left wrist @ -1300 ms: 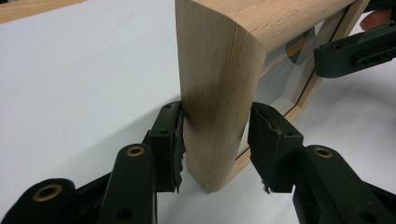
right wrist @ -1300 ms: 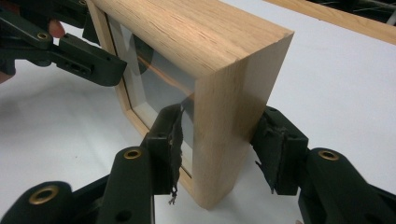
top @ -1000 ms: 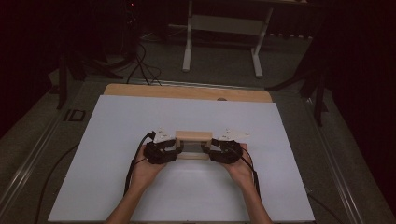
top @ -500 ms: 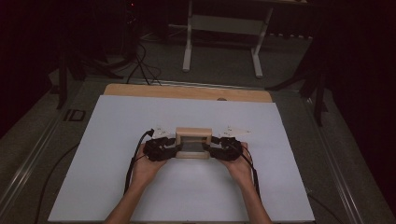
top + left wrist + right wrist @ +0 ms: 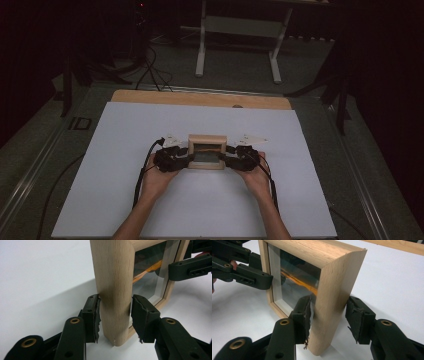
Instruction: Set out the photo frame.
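Writing: none readable.
Wooden frame [image 5: 207, 151]: on white table [image 5: 125, 200], between the grippers.
Left gripper [image 5: 115, 315]: at frame's 9 o'clock, closing, pinching its side.
Right gripper [image 5: 328, 320]: at 3 o'clock, closing; one pad touches, other stands just off.

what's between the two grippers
A wooden frame with a glass pane, seen in the high view: left gripper at one side, right gripper at the other.
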`<state>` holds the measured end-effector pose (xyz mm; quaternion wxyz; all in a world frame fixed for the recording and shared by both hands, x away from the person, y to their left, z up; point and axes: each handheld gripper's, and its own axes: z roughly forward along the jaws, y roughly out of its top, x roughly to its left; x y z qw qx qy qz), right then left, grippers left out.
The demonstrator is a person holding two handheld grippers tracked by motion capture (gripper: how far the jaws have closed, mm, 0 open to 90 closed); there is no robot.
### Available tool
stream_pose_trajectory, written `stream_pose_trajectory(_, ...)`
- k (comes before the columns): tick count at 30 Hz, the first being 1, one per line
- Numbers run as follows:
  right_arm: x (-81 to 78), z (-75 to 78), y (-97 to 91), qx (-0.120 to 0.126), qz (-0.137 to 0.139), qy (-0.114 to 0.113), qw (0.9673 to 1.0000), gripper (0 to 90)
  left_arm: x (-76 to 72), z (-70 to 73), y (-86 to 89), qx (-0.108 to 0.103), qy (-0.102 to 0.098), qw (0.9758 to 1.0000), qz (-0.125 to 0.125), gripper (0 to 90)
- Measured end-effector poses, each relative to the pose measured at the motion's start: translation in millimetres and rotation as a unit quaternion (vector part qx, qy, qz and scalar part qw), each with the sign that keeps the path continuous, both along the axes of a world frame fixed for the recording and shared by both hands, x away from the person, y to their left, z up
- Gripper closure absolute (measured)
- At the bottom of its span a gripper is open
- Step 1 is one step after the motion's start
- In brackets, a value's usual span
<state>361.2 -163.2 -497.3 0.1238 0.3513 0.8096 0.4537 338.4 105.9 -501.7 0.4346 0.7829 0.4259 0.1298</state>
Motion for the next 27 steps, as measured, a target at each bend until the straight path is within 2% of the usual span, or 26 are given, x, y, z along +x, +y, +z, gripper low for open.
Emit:
stream_pose_trajectory(17, 1.8, -0.1, -2.4, 0.007, 0.003, 0.005, 1.0000, 55.3, -1.7, 1.0, -0.9, 0.001, 0.002, 1.0000, -0.001, 58.5)
stream_pose_trajectory(22, -1.2, 0.8, 0.0, -0.001, 0.001, -0.002, 1.0000, 47.3, -1.6, 0.6, -1.2, -0.001, 0.000, 1.0000, -0.005, 56.0)
stream_pose_trajectory(27, -3.9, 1.8, 0.5, -0.012, 0.000, -0.008, 0.9999, 44.2, -2.5, 1.0, -1.4, 0.001, -0.002, 1.0000, -0.006, 54.2)
